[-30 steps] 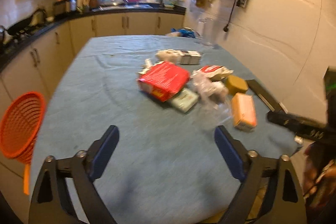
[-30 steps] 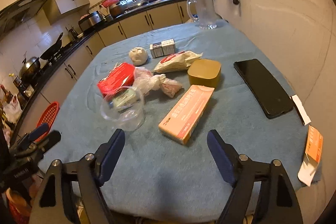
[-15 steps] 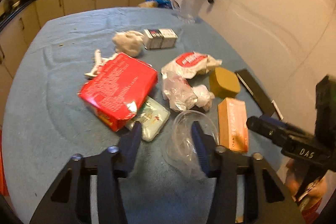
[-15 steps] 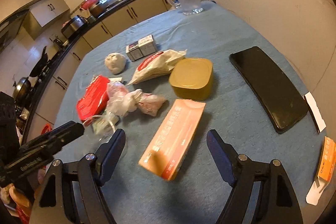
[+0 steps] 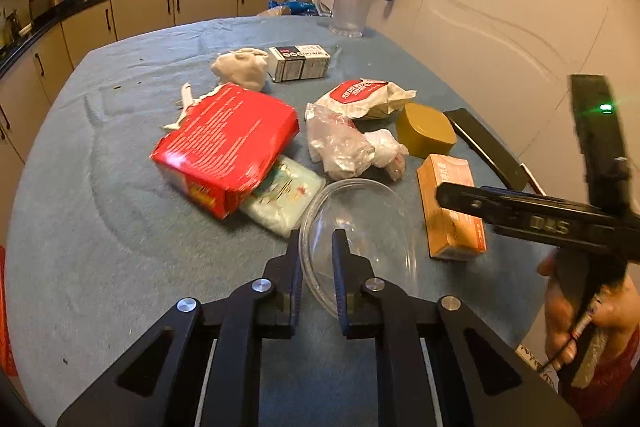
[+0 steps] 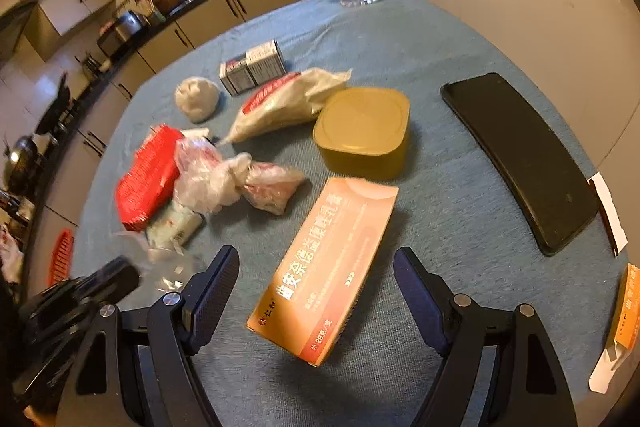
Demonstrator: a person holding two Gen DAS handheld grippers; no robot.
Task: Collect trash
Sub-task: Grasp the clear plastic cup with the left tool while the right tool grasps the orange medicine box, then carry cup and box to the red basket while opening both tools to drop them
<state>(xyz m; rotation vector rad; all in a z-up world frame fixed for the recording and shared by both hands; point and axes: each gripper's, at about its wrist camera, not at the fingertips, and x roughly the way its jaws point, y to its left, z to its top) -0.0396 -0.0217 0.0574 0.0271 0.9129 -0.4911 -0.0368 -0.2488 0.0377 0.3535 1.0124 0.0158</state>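
None of the trash has left the table (image 5: 100, 227) as far as the views show; collection is judged to be at its first pick. Largest to smallest, what lies on the blue cloth: the red box (image 5: 228, 143) at the middle, over a pale green packet (image 5: 288, 195); the orange carton (image 6: 332, 259) toward the near right edge; the yellow tub (image 6: 362, 129) beyond it; the red-and-white wrapper (image 5: 364, 97); the crumpled plastic bag (image 5: 348, 147); the clear plastic cup (image 5: 360, 227) near the front edge; the white wad (image 5: 240, 67) and the small grey carton (image 5: 300, 63) toward the far side. A black phone (image 6: 520, 159) lies by the right edge and is judged not to be trash.

The left gripper (image 5: 314, 255) has just been closing, and its jaws now stand nearly together across the near rim of the clear cup; a second back they were wide, with bare cloth between them. The right gripper (image 6: 316, 275) stands wide open, holding nothing, with the orange carton between its fingers but untouched; earlier that carton lay further ahead of it. Both views now look from closer and lower
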